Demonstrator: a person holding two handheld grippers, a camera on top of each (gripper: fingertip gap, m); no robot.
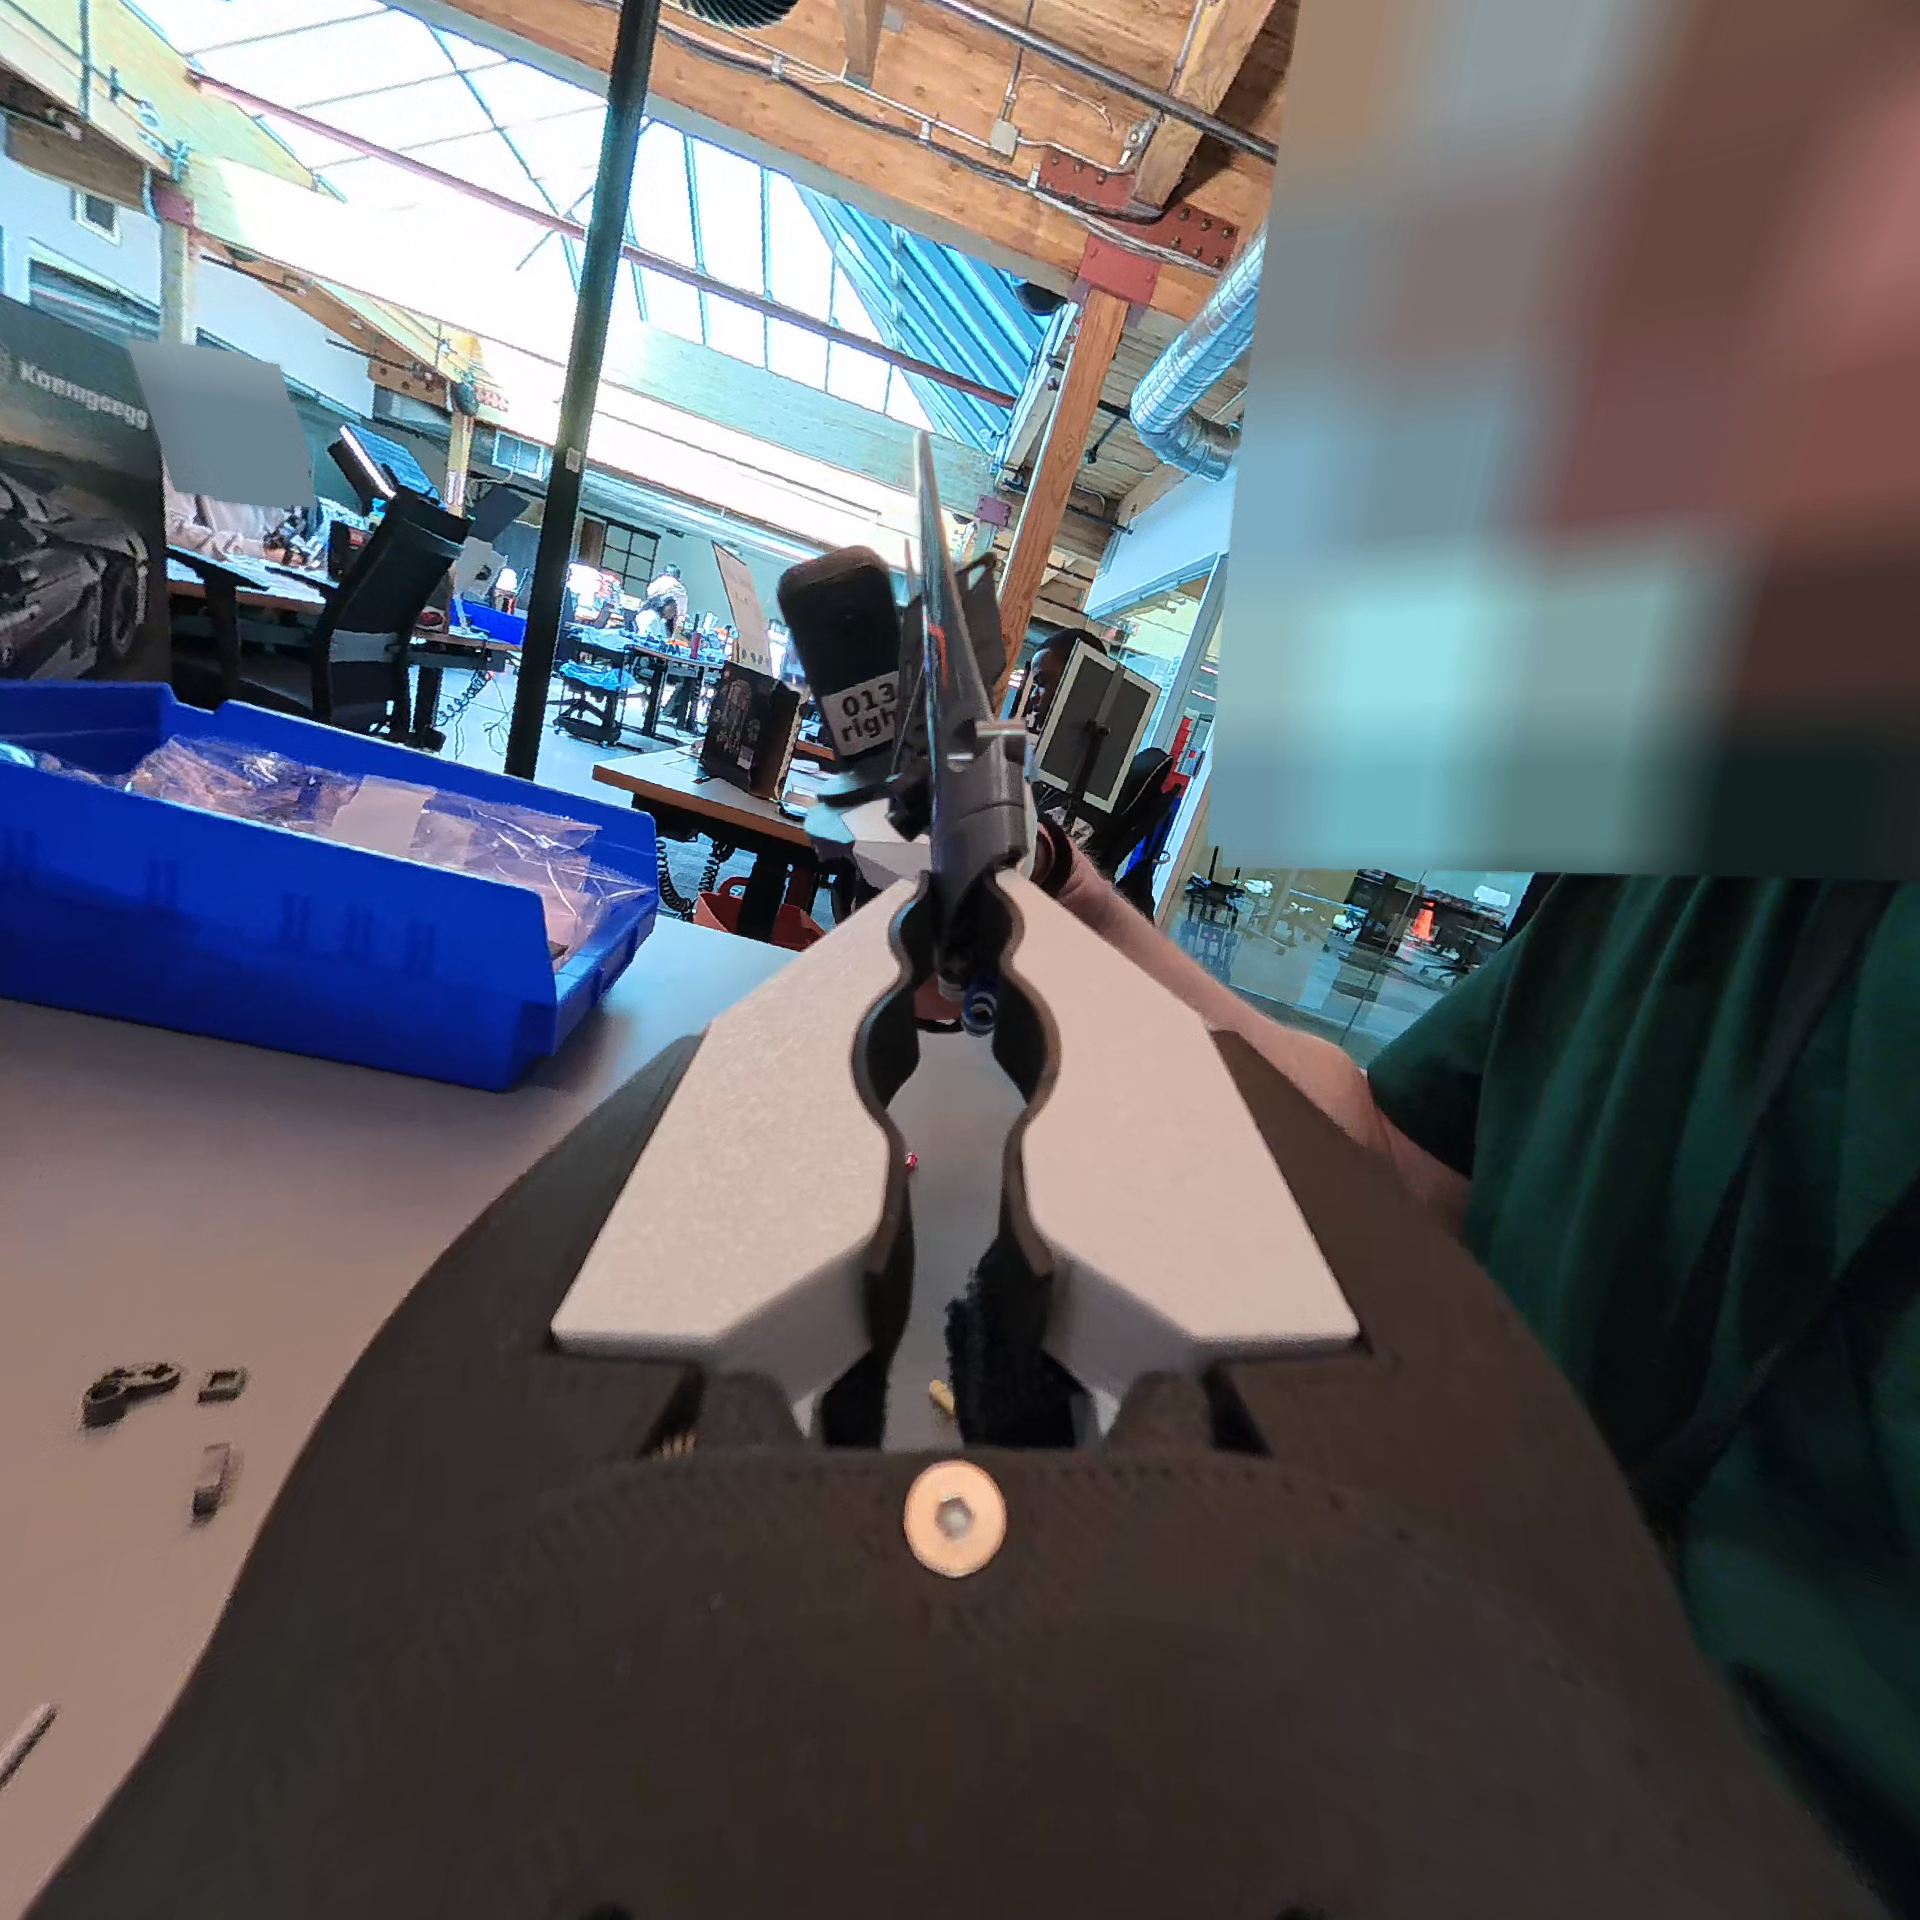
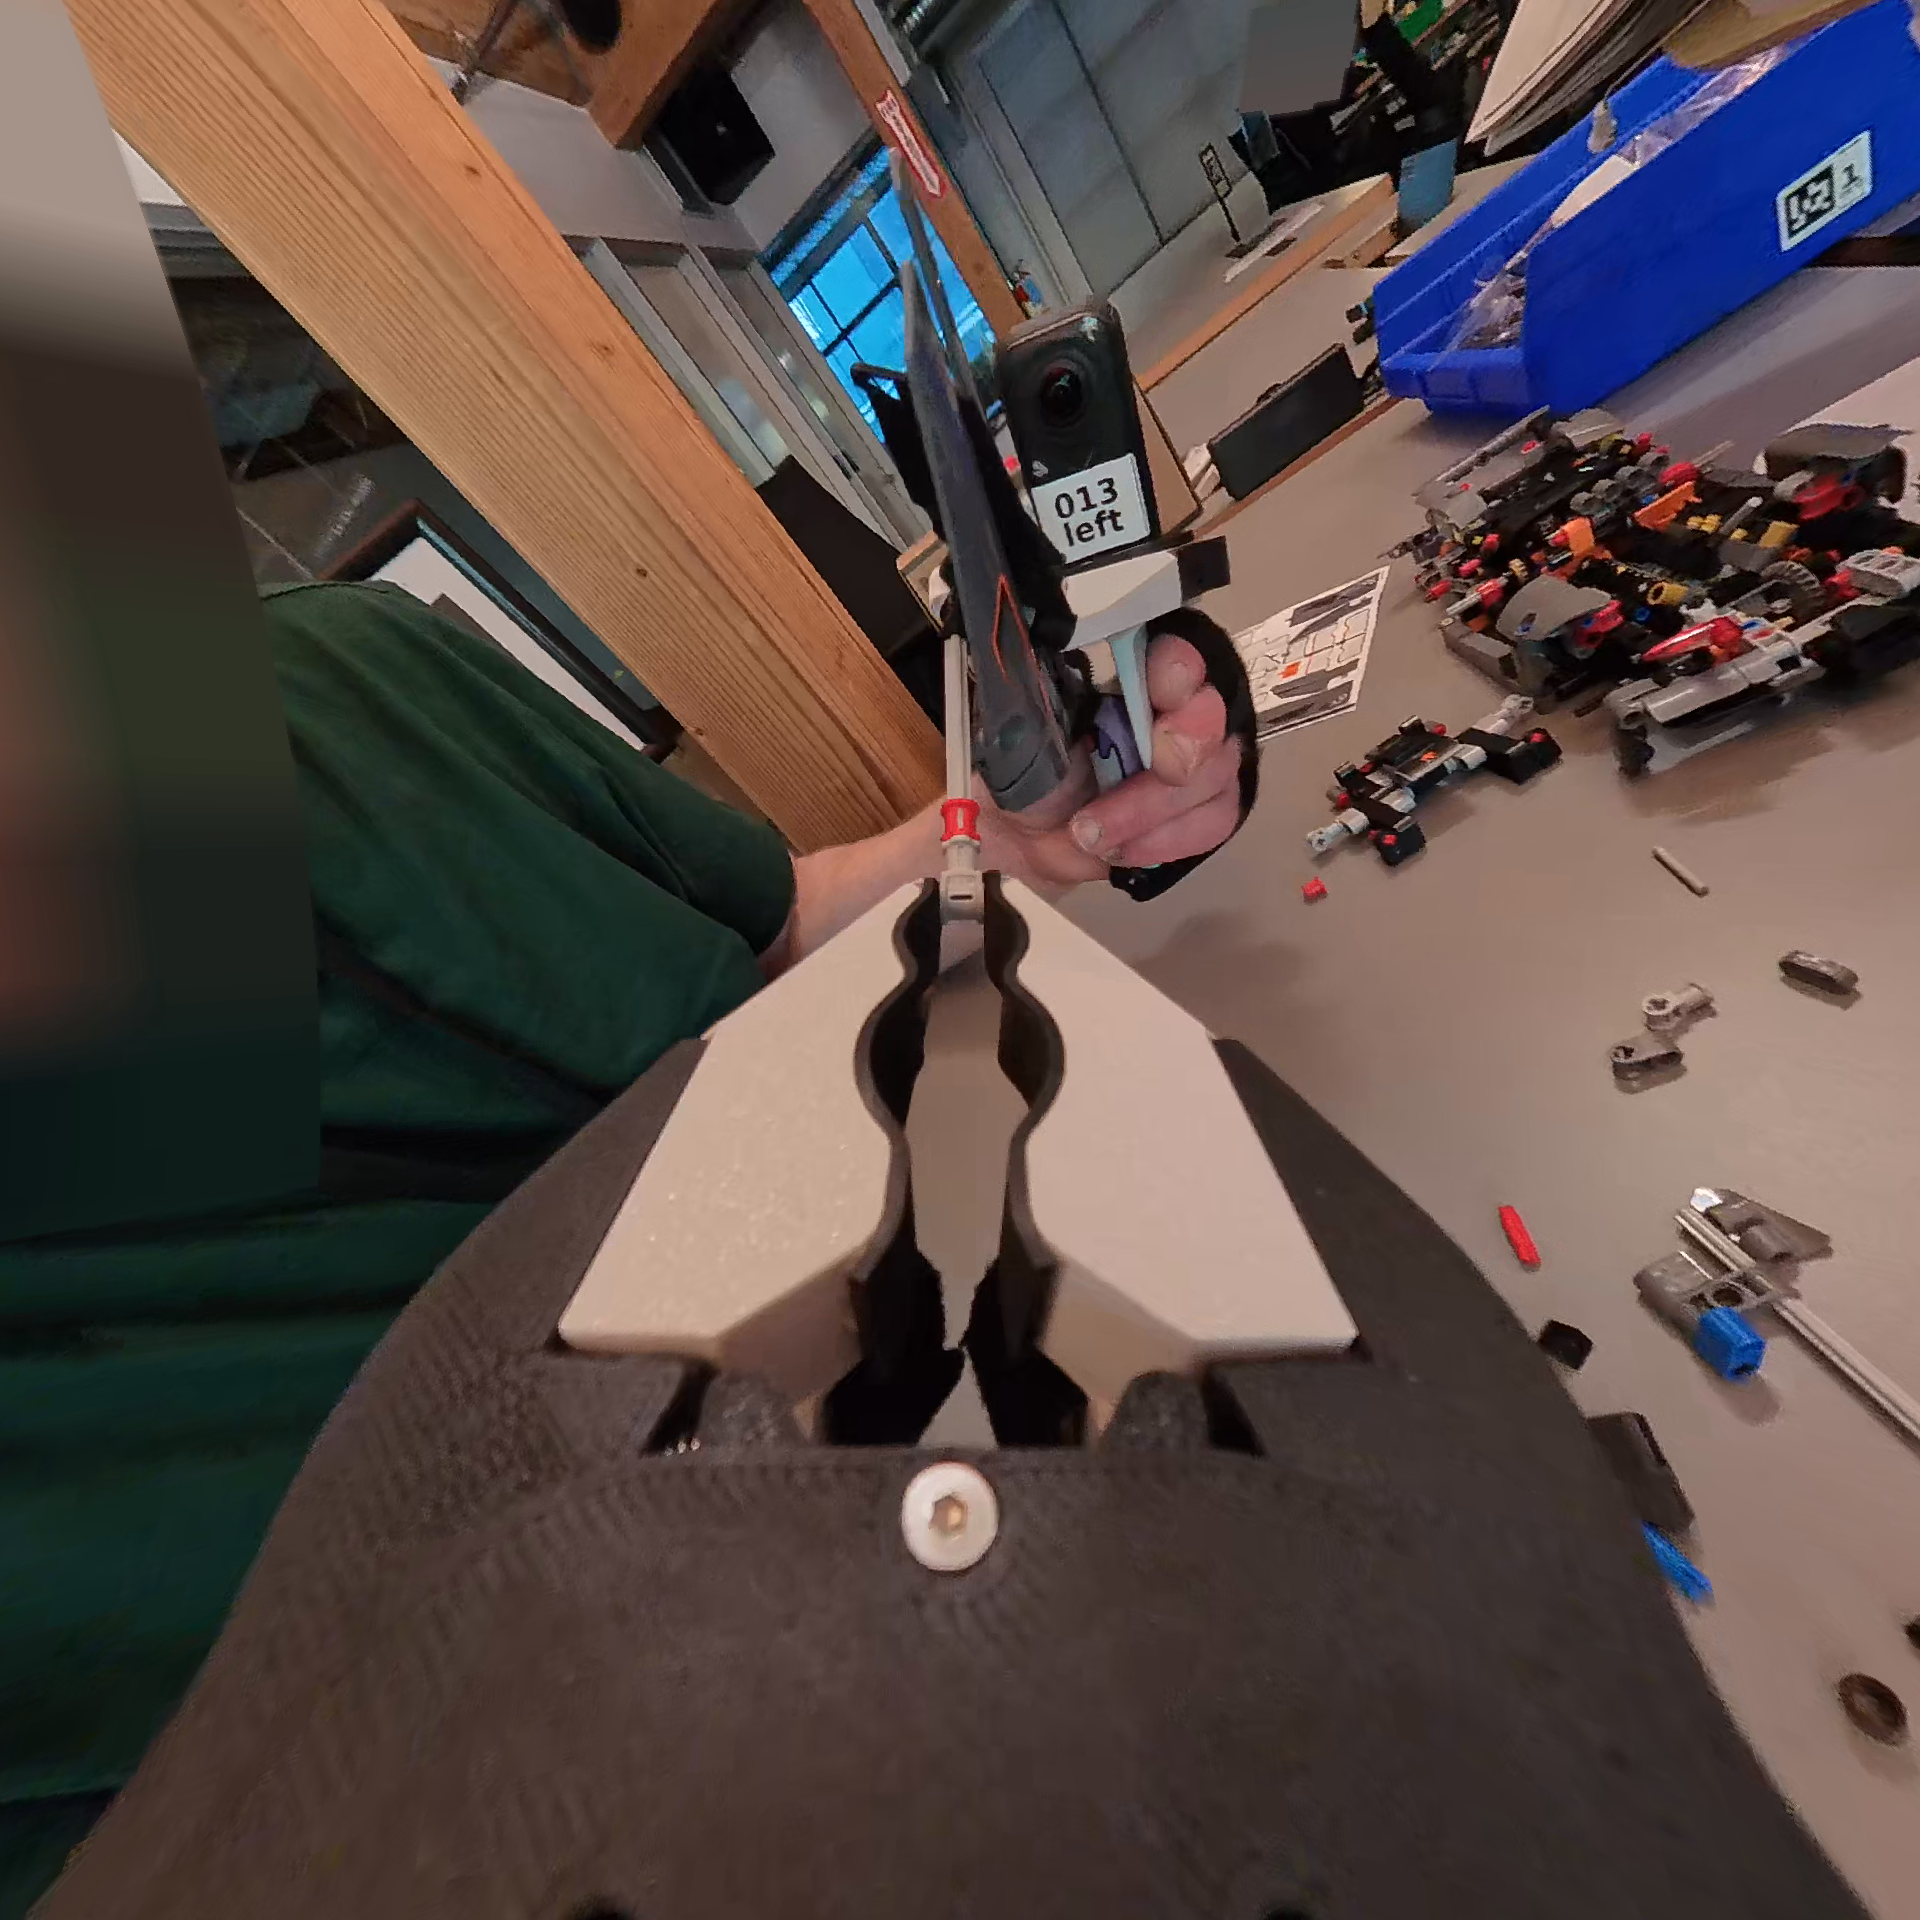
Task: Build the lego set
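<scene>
In the left wrist view my left gripper [image 1: 961, 888] is shut on the lower end of a long dark grey Lego panel [image 1: 951, 665] that stands upright and edge-on. The right gripper's body [image 1: 842, 644] shows just behind the panel. In the right wrist view my right gripper [image 2: 961, 899] is shut on a light grey connector [image 2: 961, 888] at the bottom of a thin grey axle with a red bush [image 2: 958, 821]. The axle runs up along the same dark panel [image 2: 966, 499]. The left gripper [image 2: 1039, 769] is beyond it, held by a hand [image 2: 1164, 790]. Both are held up above the grey table [image 2: 1455, 1039].
A partly built Lego car [image 2: 1662, 582], a small sub-assembly [image 2: 1434, 769], a printed sheet [image 2: 1309, 655] and loose parts [image 2: 1662, 1029] lie to the right. An axle with a blue piece [image 2: 1725, 1340] lies nearer. A blue bin [image 1: 312, 914] holds bags. A person in green [image 2: 499, 831] is close. The grippers' ends are close to 7 cm from one another. From the left gripper's tips to the small sub-assembly [image 2: 1434, 769] is close to 25 cm.
</scene>
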